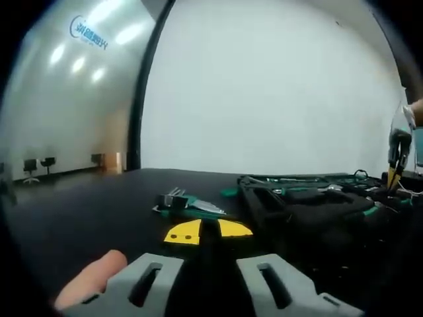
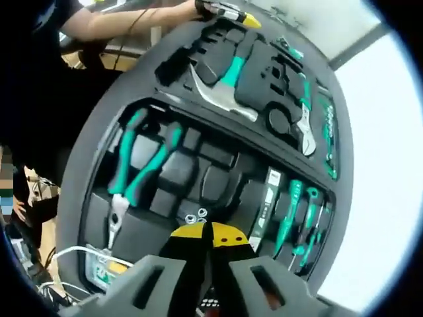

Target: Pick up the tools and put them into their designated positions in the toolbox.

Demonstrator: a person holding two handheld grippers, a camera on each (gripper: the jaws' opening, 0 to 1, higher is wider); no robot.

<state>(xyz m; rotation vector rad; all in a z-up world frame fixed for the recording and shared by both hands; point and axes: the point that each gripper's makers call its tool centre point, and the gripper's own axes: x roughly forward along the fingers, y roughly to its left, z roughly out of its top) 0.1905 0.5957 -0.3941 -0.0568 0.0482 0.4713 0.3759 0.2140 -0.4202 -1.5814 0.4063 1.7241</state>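
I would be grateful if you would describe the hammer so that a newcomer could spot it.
In the right gripper view, find the black foam toolbox. In its far section lies the hammer, with a curved silver claw head and a green-and-black handle, unlike the long-nosed pliers nearer by.

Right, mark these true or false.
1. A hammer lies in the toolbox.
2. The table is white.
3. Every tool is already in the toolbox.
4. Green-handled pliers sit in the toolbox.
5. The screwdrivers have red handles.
1. True: the hammer, with a green grip, lies in a slot of the toolbox.
2. False: the table is black.
3. False: a green and silver tool lies on the table, beside the toolbox.
4. True: the pliers rest in a foam recess.
5. False: the screwdrivers have green handles.
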